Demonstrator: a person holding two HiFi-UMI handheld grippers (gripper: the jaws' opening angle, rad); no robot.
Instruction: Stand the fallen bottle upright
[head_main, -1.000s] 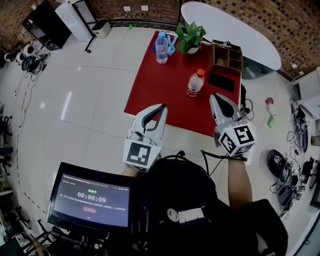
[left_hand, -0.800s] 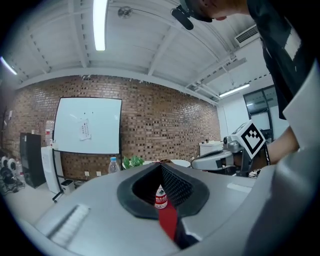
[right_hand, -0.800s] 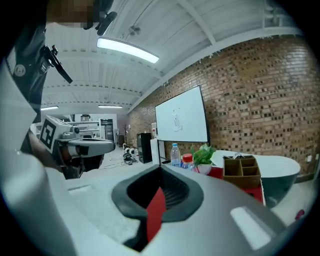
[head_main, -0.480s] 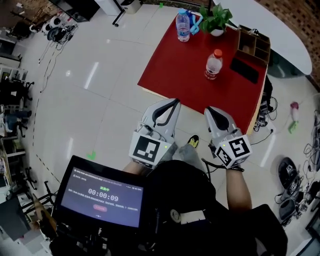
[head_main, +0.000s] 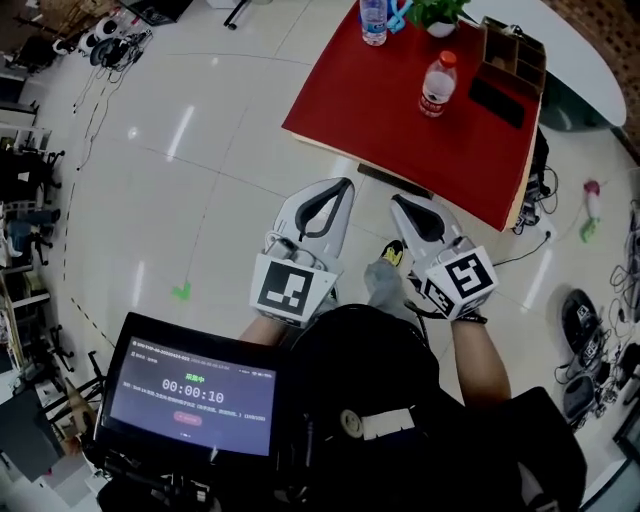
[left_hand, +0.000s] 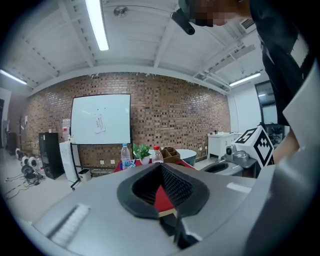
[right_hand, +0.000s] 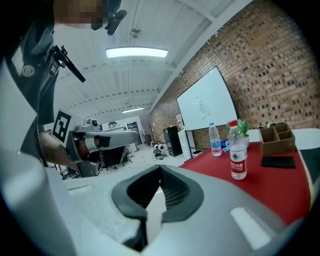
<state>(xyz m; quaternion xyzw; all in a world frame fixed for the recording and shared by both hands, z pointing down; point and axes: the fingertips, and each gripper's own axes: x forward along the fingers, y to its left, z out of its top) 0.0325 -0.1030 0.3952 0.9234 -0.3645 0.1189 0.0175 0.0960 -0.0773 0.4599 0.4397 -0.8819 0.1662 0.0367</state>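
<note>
We hold our left gripper (head_main: 343, 186) and right gripper (head_main: 398, 201) clenched on nothing, side by side near us, while the red-capped bottle (head_main: 437, 84) stands upright far off on the red table (head_main: 370, 110), toward its right.

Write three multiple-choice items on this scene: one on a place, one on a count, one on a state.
1. Where is the red-capped bottle?
A on the floor; B on the red table; C on a chair.
2. How many bottles stand on the red table?
A one; B two; C four.
3. How does the red-capped bottle sit?
A on its side; B upside down; C upright.

Answers:
1 B: in the head view its base rests on the red tabletop.
2 B: there is the red-capped one and a blue-capped bottle at the far edge.
3 C: its cap points up in the right gripper view.
</note>
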